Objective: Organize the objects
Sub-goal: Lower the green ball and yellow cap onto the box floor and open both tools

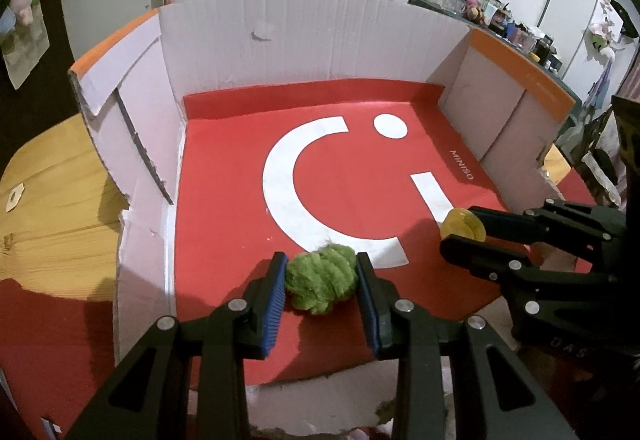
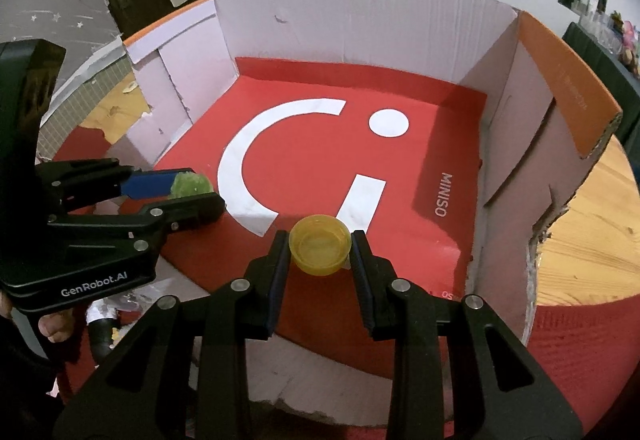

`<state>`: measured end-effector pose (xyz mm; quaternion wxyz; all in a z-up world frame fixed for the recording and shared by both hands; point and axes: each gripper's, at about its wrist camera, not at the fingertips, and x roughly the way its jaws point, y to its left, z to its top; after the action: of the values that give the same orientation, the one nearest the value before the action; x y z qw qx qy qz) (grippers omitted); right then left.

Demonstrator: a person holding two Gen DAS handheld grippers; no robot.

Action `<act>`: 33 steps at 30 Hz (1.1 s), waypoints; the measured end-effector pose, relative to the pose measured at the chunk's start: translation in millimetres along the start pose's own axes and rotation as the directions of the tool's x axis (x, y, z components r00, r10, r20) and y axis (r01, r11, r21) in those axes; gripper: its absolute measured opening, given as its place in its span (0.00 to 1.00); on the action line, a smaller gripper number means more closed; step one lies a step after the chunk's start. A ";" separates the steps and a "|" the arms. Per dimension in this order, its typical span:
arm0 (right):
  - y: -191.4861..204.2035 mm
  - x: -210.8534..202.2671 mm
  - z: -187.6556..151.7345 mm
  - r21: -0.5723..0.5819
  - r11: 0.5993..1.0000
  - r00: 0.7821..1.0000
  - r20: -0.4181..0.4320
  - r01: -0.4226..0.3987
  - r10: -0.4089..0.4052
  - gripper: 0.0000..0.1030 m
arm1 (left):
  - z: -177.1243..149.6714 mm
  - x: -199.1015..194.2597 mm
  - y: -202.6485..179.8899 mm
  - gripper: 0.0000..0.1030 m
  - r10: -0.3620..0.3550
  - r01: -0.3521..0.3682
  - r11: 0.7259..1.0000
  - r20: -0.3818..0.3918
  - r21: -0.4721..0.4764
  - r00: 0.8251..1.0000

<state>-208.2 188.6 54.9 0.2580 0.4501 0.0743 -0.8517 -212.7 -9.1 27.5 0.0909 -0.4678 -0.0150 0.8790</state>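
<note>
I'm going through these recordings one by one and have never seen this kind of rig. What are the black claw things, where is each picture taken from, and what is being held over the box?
There is no robot here: a person holds a pair of black two-finger tongs in each hand. A wide-angle camera sits on each pair and looks forward along its fingers, so one picture comes from the left hand and the other from the right.

The left tongs are closed on a fuzzy green plush toy. The right tongs are closed on a small yellow cup, its opening towards the camera. Each pair also shows at the edge of the other's picture.

Both reach into an open cardboard box. Its floor is covered by a red MINISO sheet with a white smile logo. The box stands on a wooden table.
</note>
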 end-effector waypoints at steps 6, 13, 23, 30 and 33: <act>0.2 2.9 -0.2 -0.002 1.000 1.000 -0.014 0.003 -0.003 0.29 | 0.1 0.5 -1.2 0.34 0.011 -0.011 1.000 -0.001 0.011 1.000; -0.1 3.3 -0.7 -0.002 1.000 1.000 -0.017 0.003 -0.003 0.29 | 0.4 1.0 -1.4 0.34 0.012 -0.012 1.000 0.000 0.011 1.000; -0.3 4.6 -0.5 -0.001 1.000 1.000 -0.016 0.002 -0.002 0.29 | -0.1 1.4 -1.3 0.34 0.009 -0.009 1.000 0.000 0.010 1.000; -0.6 4.6 -0.3 -0.001 1.000 1.000 -0.016 0.001 -0.001 0.29 | -0.1 1.9 -1.8 0.35 0.016 -0.016 1.000 0.003 0.015 1.000; -0.7 4.7 -0.3 -0.001 1.000 1.000 -0.016 0.001 -0.001 0.29 | -0.1 2.2 -2.1 0.36 0.018 -0.018 1.000 0.004 0.019 1.000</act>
<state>-210.5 187.5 50.9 0.2572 0.4566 0.0771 -0.8482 -213.5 -6.7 25.8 0.0871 -0.4655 -0.0026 0.8807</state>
